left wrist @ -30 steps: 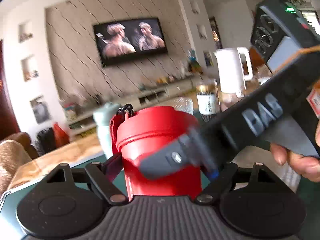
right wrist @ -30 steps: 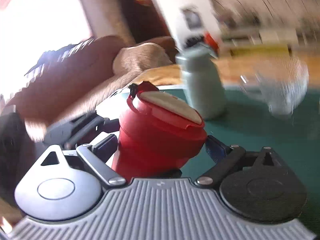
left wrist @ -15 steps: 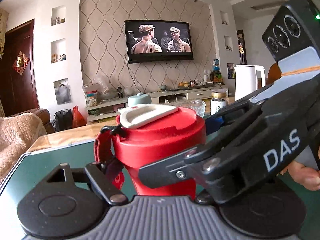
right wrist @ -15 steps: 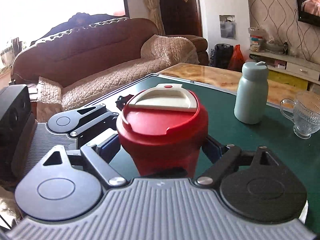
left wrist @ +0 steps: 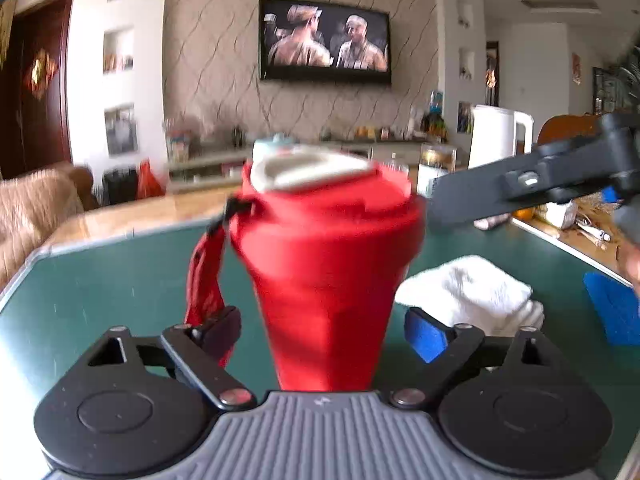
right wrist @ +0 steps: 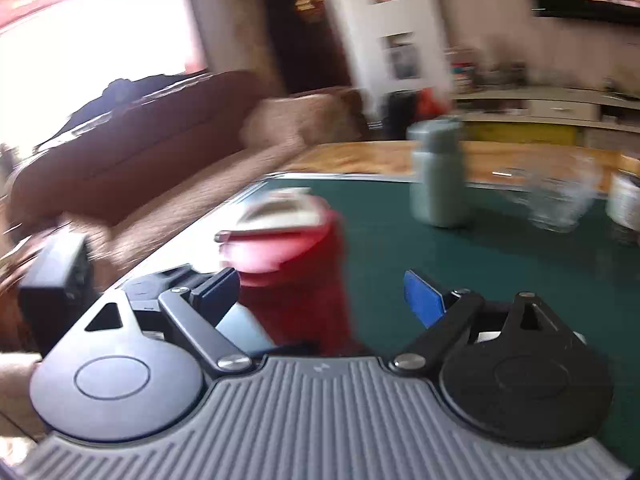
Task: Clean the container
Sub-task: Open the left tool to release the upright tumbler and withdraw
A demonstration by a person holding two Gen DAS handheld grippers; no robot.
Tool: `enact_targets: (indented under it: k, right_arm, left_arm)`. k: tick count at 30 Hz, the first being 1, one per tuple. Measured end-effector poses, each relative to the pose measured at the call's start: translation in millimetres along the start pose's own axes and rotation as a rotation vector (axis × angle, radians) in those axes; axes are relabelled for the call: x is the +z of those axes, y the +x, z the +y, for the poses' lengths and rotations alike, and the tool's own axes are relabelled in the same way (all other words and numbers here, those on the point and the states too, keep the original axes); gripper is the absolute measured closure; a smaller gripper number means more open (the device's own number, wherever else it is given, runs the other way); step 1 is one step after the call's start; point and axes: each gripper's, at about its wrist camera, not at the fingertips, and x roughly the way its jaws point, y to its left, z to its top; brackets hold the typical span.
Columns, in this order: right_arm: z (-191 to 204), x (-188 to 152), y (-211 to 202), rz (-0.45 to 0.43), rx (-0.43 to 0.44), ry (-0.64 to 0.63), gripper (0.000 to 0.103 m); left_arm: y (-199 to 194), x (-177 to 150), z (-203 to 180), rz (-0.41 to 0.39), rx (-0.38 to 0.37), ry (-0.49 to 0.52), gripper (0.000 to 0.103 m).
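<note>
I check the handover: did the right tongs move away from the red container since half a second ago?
Yes. The right tongs have drawn back rightward; the red container is left of centre, unclamped.

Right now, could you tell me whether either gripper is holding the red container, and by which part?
Neither holds it. The left gripper has just opened; its pads stand clear of the red container. The right gripper is open too.

Left wrist view: close behind red container (left wrist: 328, 280), facing television wall. Right wrist view: close, angled downward toward sofa (right wrist: 152, 152) and green table (right wrist: 500, 264). Shared: container, table, grey bottle (right wrist: 438, 176).
</note>
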Motion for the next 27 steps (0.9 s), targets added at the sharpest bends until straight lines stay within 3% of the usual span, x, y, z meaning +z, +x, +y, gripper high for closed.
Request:
enact_targets:
  k: [4,10,15,20,22,25,27]
  right_arm:
    - [-24,-26,6,0.103,-0.203,-0.011,0.007]
    - [-34,-48,42,0.239,-0.233,0.055,0.007]
    - [-30,-49,70,0.198,-0.314,0.125,0.007]
    - [-13,-43,93,0.267,-0.393,0.025,0.004]
    - [-9,-41,89,0.282,-0.396,0.029,0.004]
    - [-6,-39,67,0.267,-0.397,0.141,0.004]
    - [2,-39,46,0.269,-0.456,0.17,0.004]
  left_arm:
    - [-9,-5,8,0.071,-0.019,-0.077,0.001]
    - [-21,-14,26,0.199,0.031,-0.19,0.0]
    - [-38,-31,36,0.26,0.092,-0.258,0.0]
    - [-55,-36,45,0.295,0.117,-0.326,0.0]
    - [-58,-33,51,0.332,0.136,-0.368,0.0]
    - [-65,-24,56,0.363,0.19,-0.429,0.0]
    - [-73,-19,57,0.383,0.239,-0.458,0.0]
